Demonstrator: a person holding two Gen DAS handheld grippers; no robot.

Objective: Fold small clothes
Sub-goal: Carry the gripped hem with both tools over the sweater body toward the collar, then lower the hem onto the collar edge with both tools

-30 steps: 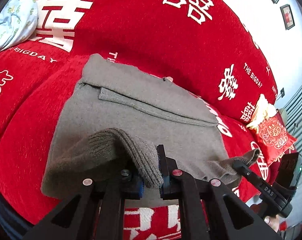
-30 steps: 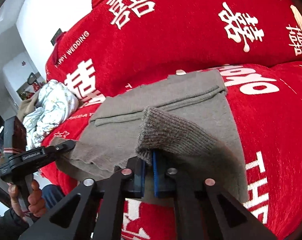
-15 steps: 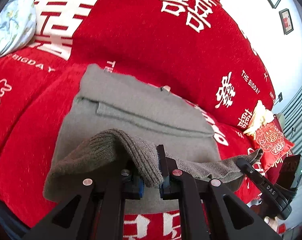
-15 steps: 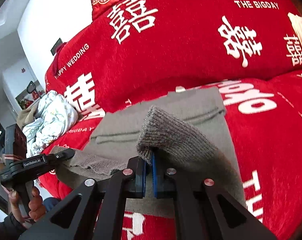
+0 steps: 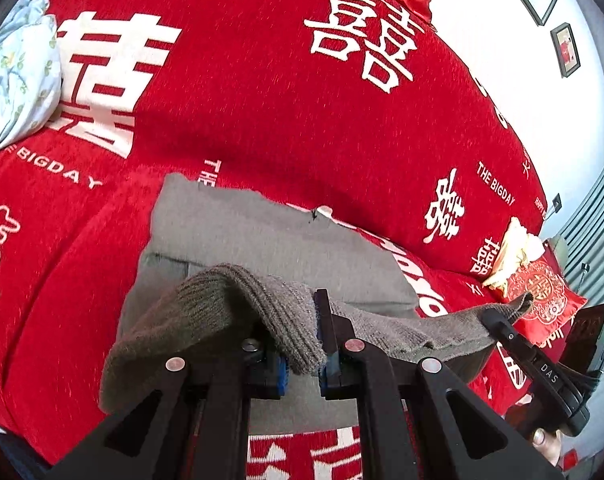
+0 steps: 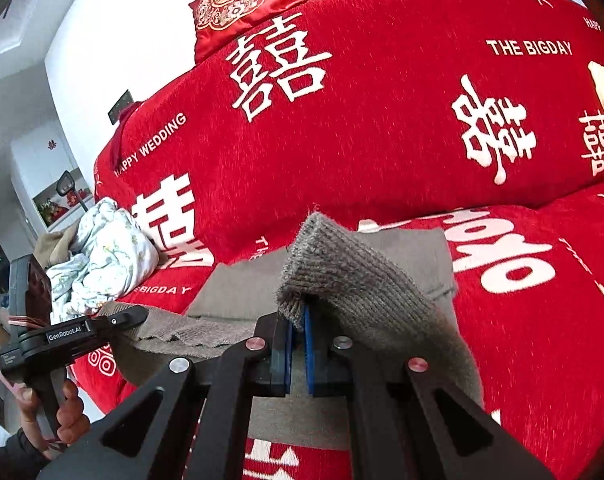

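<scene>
garment: grey knit sweater (image 5: 270, 240), ribbed hem, smooth body, already folded once across | place: on red bedspread (image 5: 262, 100), near edge lifted off it, hem hanging between both grippers | left gripper (image 5: 302, 354): fingers pinching hem corner | right gripper (image 6: 298, 336): fingers pressed together on other hem corner

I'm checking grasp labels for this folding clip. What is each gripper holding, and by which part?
Both hold the grey knit garment by its ribbed near edge: the left gripper is shut on one corner, the right gripper on the other.
</scene>
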